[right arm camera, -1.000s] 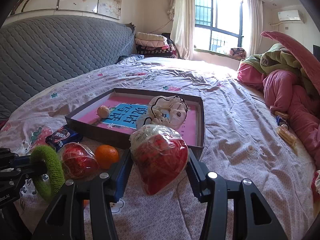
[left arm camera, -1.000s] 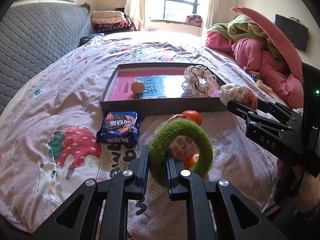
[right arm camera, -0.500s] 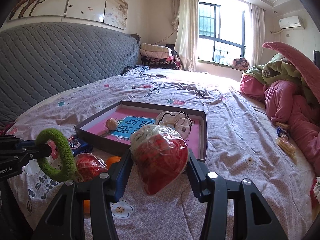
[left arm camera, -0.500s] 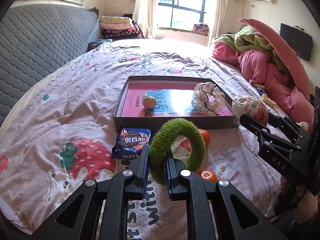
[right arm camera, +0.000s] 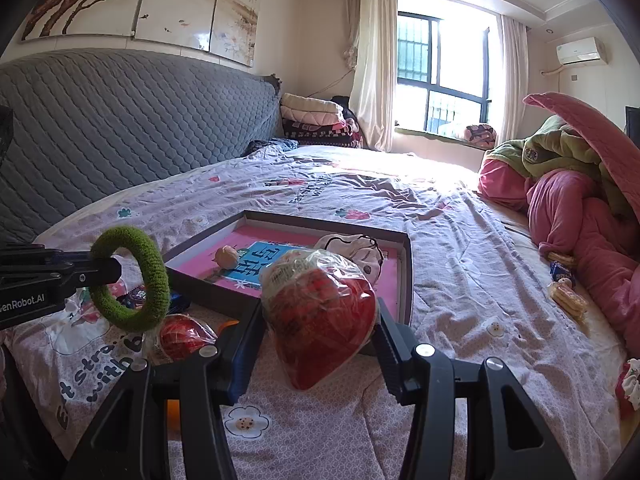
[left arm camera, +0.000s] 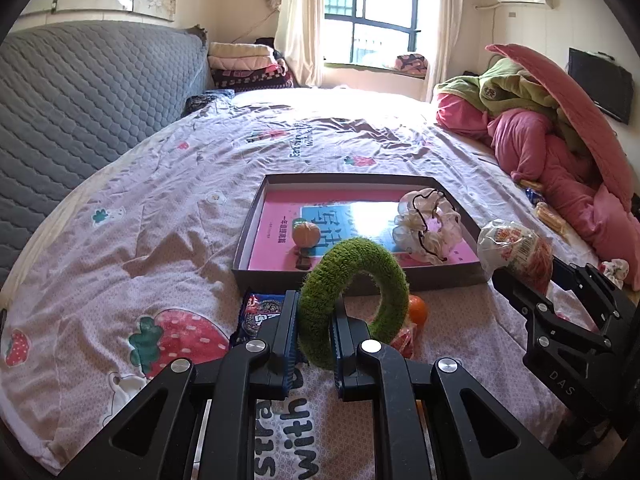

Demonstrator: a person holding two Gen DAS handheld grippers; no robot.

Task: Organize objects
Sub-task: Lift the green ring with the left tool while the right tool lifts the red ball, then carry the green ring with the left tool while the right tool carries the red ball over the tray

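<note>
Carrying two loads at once is making this a delicate moment. The left tongs (left arm camera: pixel 314 330) are pinching the green fuzzy ring (left arm camera: pixel 354 294) by one side of its loop, low in the centre of the left wrist view, while the right tongs (right arm camera: pixel 318 346) are squeezing a red snack wrapped in clear plastic (right arm camera: pixel 320 312) at the centre of the right wrist view. Both loads are hanging above the bed (left arm camera: pixel 160 184), short of the shallow grey tray (left arm camera: pixel 356 278) lying in the middle of each frame.

Slipping is looking like the main risk: the wrapper is slick and bulging out past the jaws, so any loosening could be letting it drop onto the quilt before it is reaching the tray. The ring is being gripped on a thin edge, so it may be twisting or swinging as it travels. With both tongs heading toward one tray, they could also be bumping each other or catching its near wall.

Inside the tray, a pink and blue book (left arm camera: pixel 352 220) is lying flat, with a small pale orange fruit (left arm camera: pixel 306 235) sitting at its left and a white scrunchie (left arm camera: pixel 427 228) resting at the right. Outside, near the front wall, a blue cookie packet (left arm camera: pixel 260 314), an orange (left arm camera: pixel 418 310) and another red wrapped snack (right arm camera: pixel 184 336) are waiting.
</note>
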